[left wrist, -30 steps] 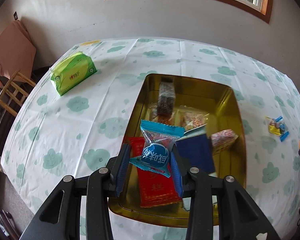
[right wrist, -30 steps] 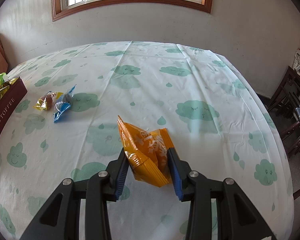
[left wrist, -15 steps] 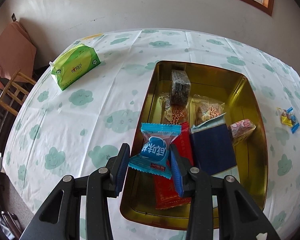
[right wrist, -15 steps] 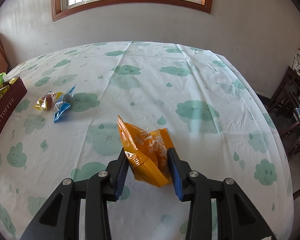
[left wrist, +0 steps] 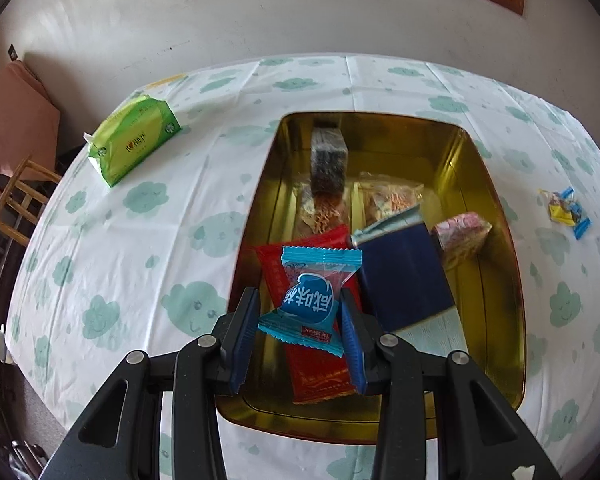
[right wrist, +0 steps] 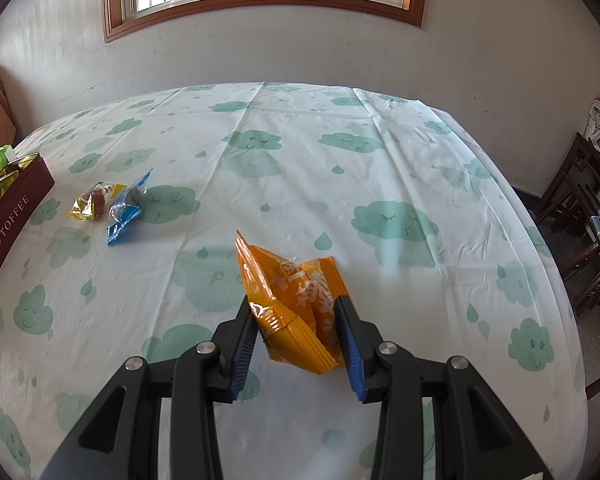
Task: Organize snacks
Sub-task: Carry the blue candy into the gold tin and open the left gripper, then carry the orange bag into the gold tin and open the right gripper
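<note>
My left gripper (left wrist: 300,316) is shut on a blue snack packet (left wrist: 310,300) and holds it above the near left part of the gold tin (left wrist: 496,200). The tin holds a red packet (left wrist: 316,364), a dark blue packet (left wrist: 404,276), a dark bar (left wrist: 328,160) and other snacks. My right gripper (right wrist: 298,320) is shut on an orange snack packet (right wrist: 292,304) just above the tablecloth. A yellow candy (right wrist: 92,202) and a blue candy (right wrist: 126,212) lie on the cloth to its far left, also in the left wrist view (left wrist: 564,212).
A green tissue pack (left wrist: 134,144) lies on the table left of the tin. The tin's maroon side (right wrist: 8,220) shows at the left edge of the right wrist view. Wooden chairs (right wrist: 588,216) stand right of the table, another chair (left wrist: 16,200) to the left.
My left gripper has moved over the tin with the blue packet, from its near edge to above the red packet. The right gripper has not moved.
</note>
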{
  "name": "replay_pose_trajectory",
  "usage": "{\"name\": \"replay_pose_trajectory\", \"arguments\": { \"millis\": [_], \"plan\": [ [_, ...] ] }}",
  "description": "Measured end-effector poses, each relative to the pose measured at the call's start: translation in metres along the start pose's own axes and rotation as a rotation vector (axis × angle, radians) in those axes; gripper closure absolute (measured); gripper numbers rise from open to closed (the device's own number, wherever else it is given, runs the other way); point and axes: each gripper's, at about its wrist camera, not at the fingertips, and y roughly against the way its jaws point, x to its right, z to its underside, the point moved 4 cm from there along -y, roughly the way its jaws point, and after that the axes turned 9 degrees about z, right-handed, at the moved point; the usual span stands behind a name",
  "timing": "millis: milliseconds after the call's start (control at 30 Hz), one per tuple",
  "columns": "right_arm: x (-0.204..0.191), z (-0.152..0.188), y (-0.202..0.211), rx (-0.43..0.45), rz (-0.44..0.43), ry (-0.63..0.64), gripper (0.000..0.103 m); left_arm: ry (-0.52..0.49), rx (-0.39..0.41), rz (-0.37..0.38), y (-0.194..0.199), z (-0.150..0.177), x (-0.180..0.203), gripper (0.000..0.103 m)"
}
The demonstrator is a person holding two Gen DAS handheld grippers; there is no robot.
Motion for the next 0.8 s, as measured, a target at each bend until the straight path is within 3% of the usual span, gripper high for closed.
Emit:
{"name": "replay_pose_trajectory", "arguments": {
  "millis": [367,800],
  "plan": [
    [0.0,0.0,0.0,0.0,0.0,0.0,0.063,-0.008,-0.045,-0.016,-0.011,0.009,0.004,0.066],
    [-0.001,0.0,0.0,0.0,-0.001,-0.001,0.063,-0.016,-0.036,-0.025,0.001,0.006,0.006,0.04]
  ]
}}
